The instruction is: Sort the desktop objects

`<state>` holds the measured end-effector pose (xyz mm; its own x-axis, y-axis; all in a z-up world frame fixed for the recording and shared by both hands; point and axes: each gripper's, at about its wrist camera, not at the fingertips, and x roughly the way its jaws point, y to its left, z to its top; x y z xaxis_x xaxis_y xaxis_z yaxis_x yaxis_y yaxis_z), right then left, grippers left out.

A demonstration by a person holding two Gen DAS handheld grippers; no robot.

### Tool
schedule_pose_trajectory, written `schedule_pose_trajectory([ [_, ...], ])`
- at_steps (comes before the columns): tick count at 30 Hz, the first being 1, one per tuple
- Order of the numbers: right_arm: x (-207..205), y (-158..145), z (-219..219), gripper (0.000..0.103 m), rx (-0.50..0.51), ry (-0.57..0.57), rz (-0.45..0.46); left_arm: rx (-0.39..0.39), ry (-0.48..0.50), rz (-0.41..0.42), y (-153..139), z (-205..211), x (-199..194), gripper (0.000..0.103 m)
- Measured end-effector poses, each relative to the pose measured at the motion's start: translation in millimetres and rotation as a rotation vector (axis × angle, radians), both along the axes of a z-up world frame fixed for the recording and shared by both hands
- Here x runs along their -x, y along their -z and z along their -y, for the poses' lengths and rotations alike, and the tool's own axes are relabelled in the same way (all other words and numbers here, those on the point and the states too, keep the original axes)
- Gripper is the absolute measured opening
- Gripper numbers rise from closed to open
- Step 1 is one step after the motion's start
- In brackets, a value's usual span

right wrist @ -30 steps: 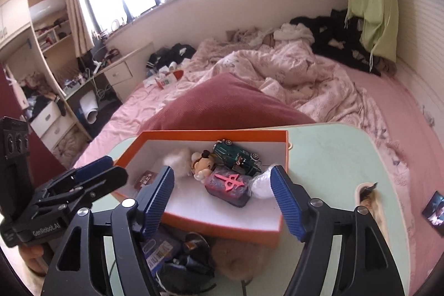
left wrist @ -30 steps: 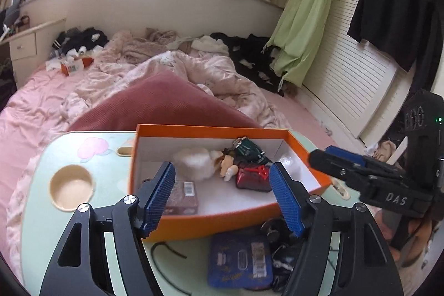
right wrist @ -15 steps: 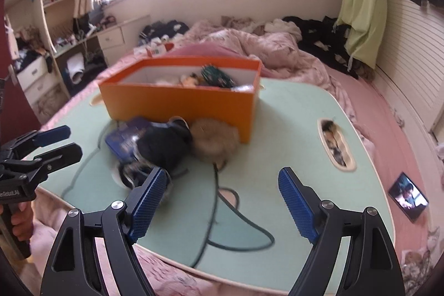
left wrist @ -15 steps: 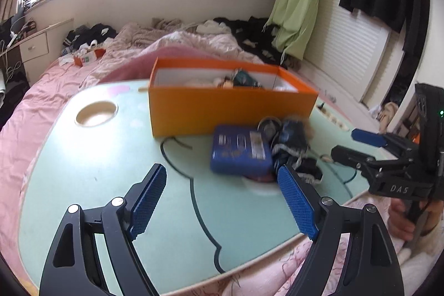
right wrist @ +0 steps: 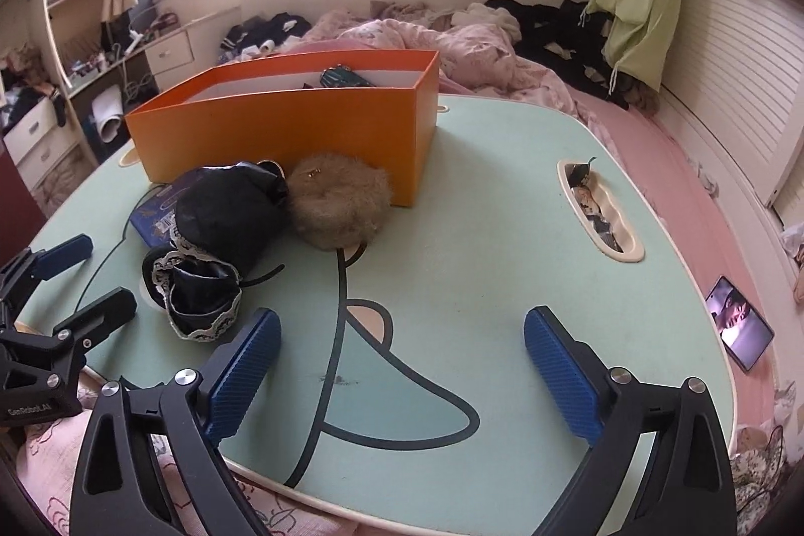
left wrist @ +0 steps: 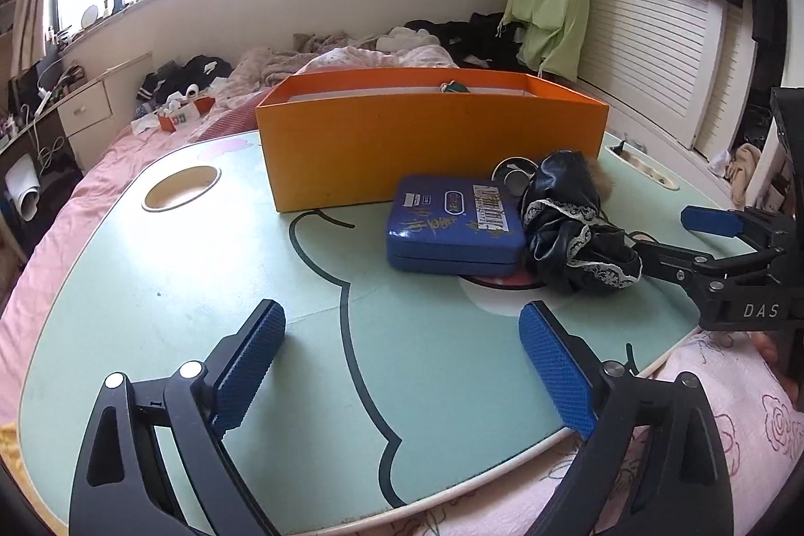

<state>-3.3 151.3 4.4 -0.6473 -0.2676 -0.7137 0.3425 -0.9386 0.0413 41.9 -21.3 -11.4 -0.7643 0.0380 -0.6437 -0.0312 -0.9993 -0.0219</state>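
An orange box (left wrist: 432, 139) stands at the back of the mint-green table (left wrist: 201, 285); it also shows in the right wrist view (right wrist: 301, 134), with a green toy car (right wrist: 344, 78) poking above its rim. In front of it lie a blue tin (left wrist: 455, 229), a black lace-trimmed pouch (left wrist: 573, 224) and a brown furry puff (right wrist: 336, 199). My left gripper (left wrist: 402, 370) is open and empty over the table's near edge. My right gripper (right wrist: 402, 365) is open and empty, low at the front edge, to the right of the pouch (right wrist: 216, 234).
A round cup hole (left wrist: 181, 194) sits at the table's left, an oval slot (right wrist: 598, 209) with small items at its right. A phone (right wrist: 738, 325) lies on the pink bed beside the table. Bedding and clothes lie behind.
Both grippers have pulled back and down from above the orange box to the table's front edge. Both stay open and empty.
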Motion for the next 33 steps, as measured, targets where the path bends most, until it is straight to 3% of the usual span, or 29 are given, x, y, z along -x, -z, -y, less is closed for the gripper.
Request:
schedule_pose_trajectory([
  [10,-5.8,-6.8,-2.3,0.097,0.079,-0.030,-0.002,0.001,0.001,-0.001,-1.6,-2.7,1.5,0.094],
  [15,-4.3,-28.9,8.2,0.097,0.189,-0.106,-0.018,0.001,0.001,-0.002,-2.6,-4.4,2.0,0.094],
  [20,6.0,-34.9,34.8,0.094,0.231,-0.228,0.062,0.001,0.001,-0.003,-3.2,-5.1,3.0,0.095],
  [23,13.0,-25.2,54.8,0.083,0.177,-0.260,0.131,0.001,0.002,-0.004,-3.8,-5.8,3.3,0.095],
  [25,17.2,-14.6,65.0,0.065,0.162,-0.290,0.199,0.001,0.003,-0.005,-4.5,-6.2,2.7,0.095],
  [26,16.1,-15.5,65.6,0.057,0.163,-0.293,0.184,0.001,0.003,-0.006,-4.7,-6.7,2.8,0.095],
  [27,15.2,-14.8,66.2,0.035,0.173,-0.314,0.202,0.000,0.003,-0.006,-5.2,-7.1,2.7,0.095],
  [33,-3.9,-19.2,47.5,0.029,0.183,-0.308,0.121,-0.002,0.002,-0.007,-5.7,-8.7,2.8,0.095],
])
